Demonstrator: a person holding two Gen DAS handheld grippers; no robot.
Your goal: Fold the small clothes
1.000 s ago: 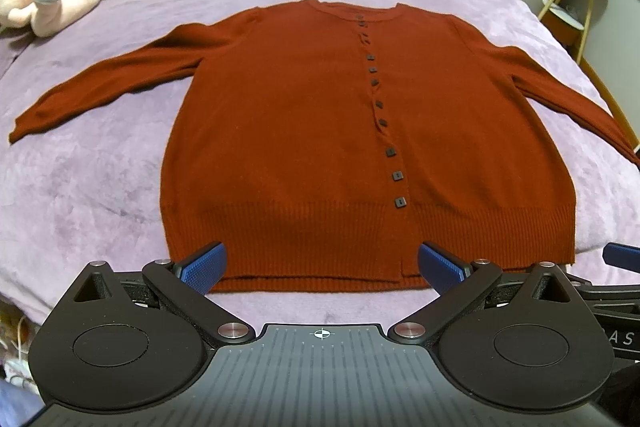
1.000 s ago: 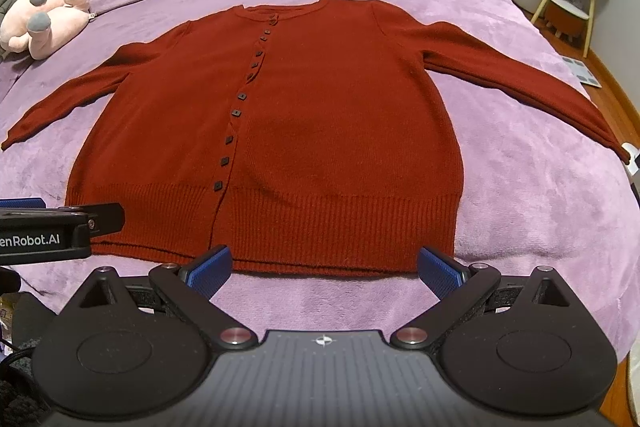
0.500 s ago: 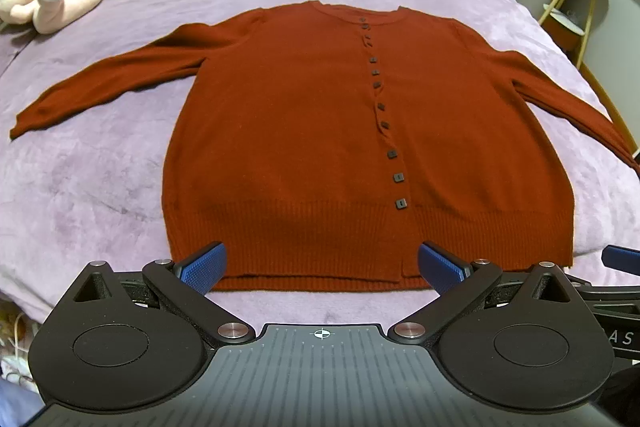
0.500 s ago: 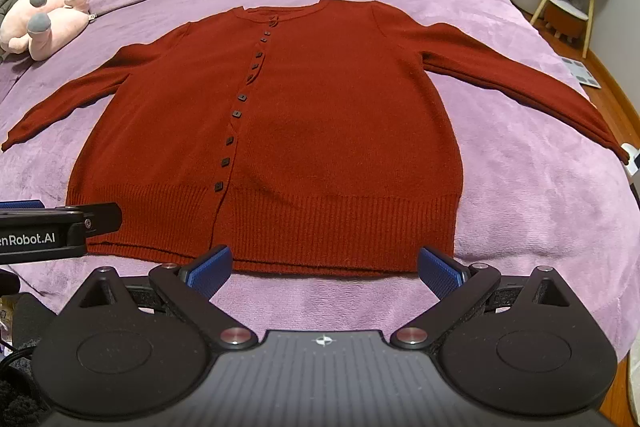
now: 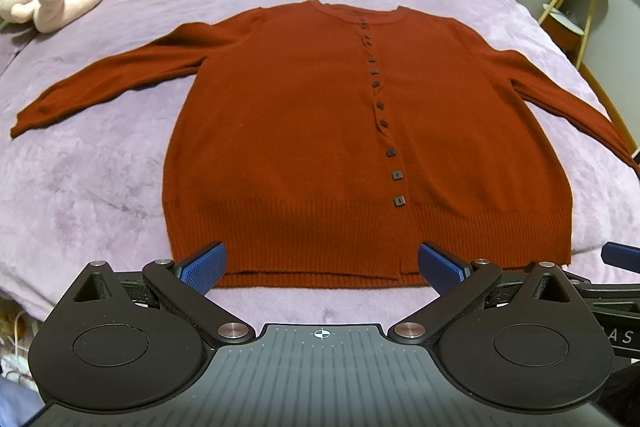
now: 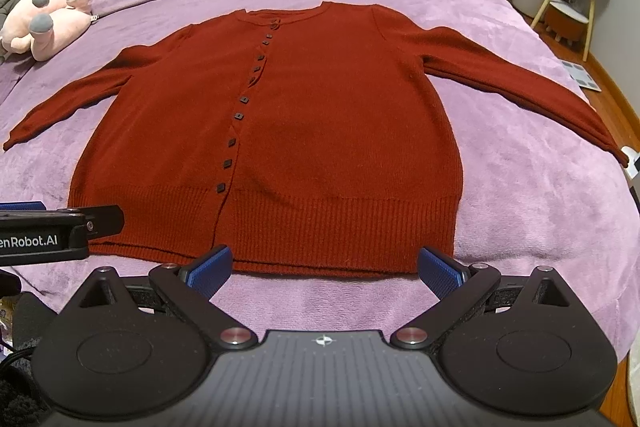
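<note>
Folding not yet begun, both grippers empty

Left gripper [image 5: 320, 265] and right gripper [image 6: 325, 267] hover with jaws spread just short of the hem; the rust-red buttoned knit cardigan [image 5: 320, 131] lies flat, sleeves outstretched, on the lilac plush bedspread [image 6: 532, 195], every fold left to do

White lettering "enRobot.AI", cut off at frame edge, on left gripper [image 6: 60, 231] body, left of right fingers [image 6: 210, 265], partial letters "AS" on right gripper [image 5: 620, 337] body, right of left fingers [image 5: 440, 267]

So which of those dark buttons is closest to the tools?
The bottom button, just above the ribbed hem; the others run up from it toward the collar.
</note>
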